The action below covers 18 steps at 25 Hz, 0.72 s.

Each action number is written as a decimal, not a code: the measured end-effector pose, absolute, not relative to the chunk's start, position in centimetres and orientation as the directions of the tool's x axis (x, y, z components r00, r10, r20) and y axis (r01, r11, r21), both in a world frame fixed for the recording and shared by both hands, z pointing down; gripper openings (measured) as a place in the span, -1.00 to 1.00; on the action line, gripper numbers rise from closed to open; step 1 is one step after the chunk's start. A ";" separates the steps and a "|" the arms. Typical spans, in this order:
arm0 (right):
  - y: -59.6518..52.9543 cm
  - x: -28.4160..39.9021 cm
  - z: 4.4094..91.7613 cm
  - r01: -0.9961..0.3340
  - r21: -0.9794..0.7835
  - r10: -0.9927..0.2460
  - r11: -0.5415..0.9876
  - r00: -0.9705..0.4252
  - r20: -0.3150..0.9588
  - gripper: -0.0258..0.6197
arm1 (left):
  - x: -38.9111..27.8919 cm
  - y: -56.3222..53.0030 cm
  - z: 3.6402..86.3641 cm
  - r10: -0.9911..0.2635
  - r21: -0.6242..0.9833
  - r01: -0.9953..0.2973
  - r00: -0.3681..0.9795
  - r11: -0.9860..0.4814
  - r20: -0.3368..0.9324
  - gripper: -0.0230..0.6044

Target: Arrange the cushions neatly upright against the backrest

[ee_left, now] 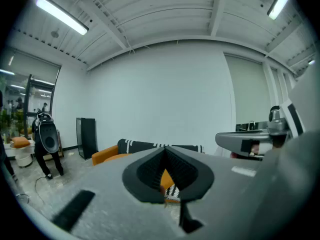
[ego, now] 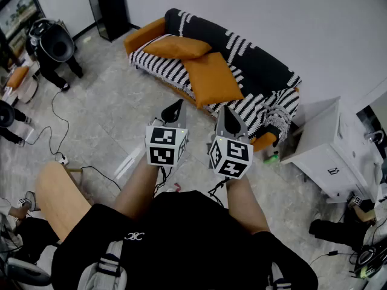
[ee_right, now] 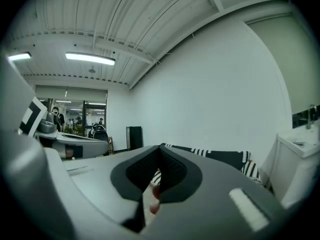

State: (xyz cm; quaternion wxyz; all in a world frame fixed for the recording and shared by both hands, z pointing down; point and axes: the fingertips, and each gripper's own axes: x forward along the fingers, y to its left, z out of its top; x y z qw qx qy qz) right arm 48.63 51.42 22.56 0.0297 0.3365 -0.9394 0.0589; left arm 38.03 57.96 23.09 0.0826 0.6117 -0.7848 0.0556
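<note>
Two orange cushions lie flat on the seat of a sofa [ego: 254, 65] draped in a black-and-white striped cover. The larger cushion [ego: 211, 77] sits mid-seat, the other cushion [ego: 176, 47] lies toward the sofa's left end. My left gripper [ego: 173, 110] and right gripper [ego: 228, 119] are held side by side over the floor, a step short of the sofa, both shut and empty. The left gripper view shows a sliver of orange cushion [ee_left: 166, 178] between its closed jaws. In the right gripper view the sofa's back [ee_right: 220, 157] shows past the jaws.
A white cabinet [ego: 329, 144] stands right of the sofa, with a small green object [ego: 271, 158] on the floor beside it. A black speaker [ego: 110, 8] stands at the far left wall. Cables [ego: 57, 132] trail over the tiled floor, and a wooden piece [ego: 57, 198] is near my left.
</note>
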 end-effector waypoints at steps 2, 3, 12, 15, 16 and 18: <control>51.5 47.9 22.7 -0.633 -0.090 -0.626 0.769 -0.774 0.095 -0.90 | 37.4 58.0 23.2 -0.950 0.006 -0.969 -0.240 0.246 0.199 -0.90; 51.5 47.7 22.8 -0.633 -0.092 -0.626 0.769 -0.774 0.095 -0.90 | 37.1 58.0 23.3 -0.950 0.003 -0.969 -0.241 0.246 0.200 -0.90; 51.8 44.9 23.3 -0.621 -0.113 -0.616 0.776 -0.784 0.082 -0.90 | 34.1 57.9 24.3 -0.949 0.015 -0.968 -0.243 0.251 0.203 -0.90; 51.9 43.4 23.4 -0.624 -0.107 -0.617 0.774 -0.782 0.090 -0.90 | 32.7 58.0 24.6 -0.949 0.023 -0.968 -0.238 0.248 0.206 -0.90; 52.2 42.7 23.5 -0.624 -0.103 -0.617 0.774 -0.781 0.093 -0.90 | 32.1 58.2 24.7 -0.949 0.026 -0.969 -0.236 0.247 0.208 -0.90; 52.8 41.3 23.6 -0.624 -0.094 -0.617 0.776 -0.781 0.097 -0.90 | 30.8 58.7 25.0 -0.949 0.032 -0.969 -0.232 0.243 0.212 -0.90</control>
